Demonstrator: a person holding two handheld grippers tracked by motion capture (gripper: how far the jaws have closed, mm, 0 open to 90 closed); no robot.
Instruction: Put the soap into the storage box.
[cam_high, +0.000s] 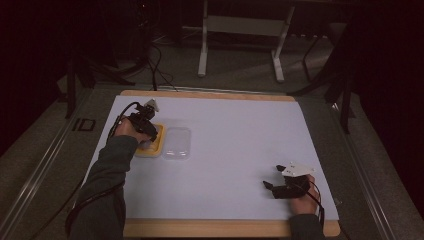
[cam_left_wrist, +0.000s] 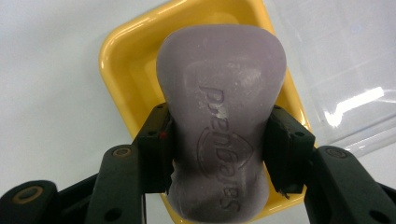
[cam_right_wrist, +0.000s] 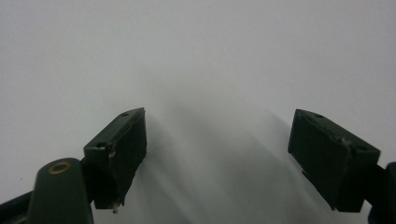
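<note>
Jaws of the left gripper (cam_left_wrist: 217, 149) are clamped on either flank of a purple soap bar (cam_left_wrist: 219, 116), pinching it about its lower half so the broad rounded end sticks out ahead of them. Directly beneath and beyond the jaws sits a yellow soap dish (cam_left_wrist: 121, 60), and the bar looks to be over its hollow; whether it rests on the dish floor or hangs just above it I cannot tell. Off to the right of the jaws lies a clear plastic lid (cam_left_wrist: 345, 70), flat on the desk (cam_high: 240, 135) just beside the dish. From the high view the left gripper (cam_high: 145, 125) stands over the dish (cam_high: 150, 147) with the lid (cam_high: 177, 143) alongside. The right gripper (cam_right_wrist: 217, 154) has its jaws wide apart with nothing between them, well away from the soap. My guess: the soap is at the dish, and release and covering with the lid are yet to come
</note>
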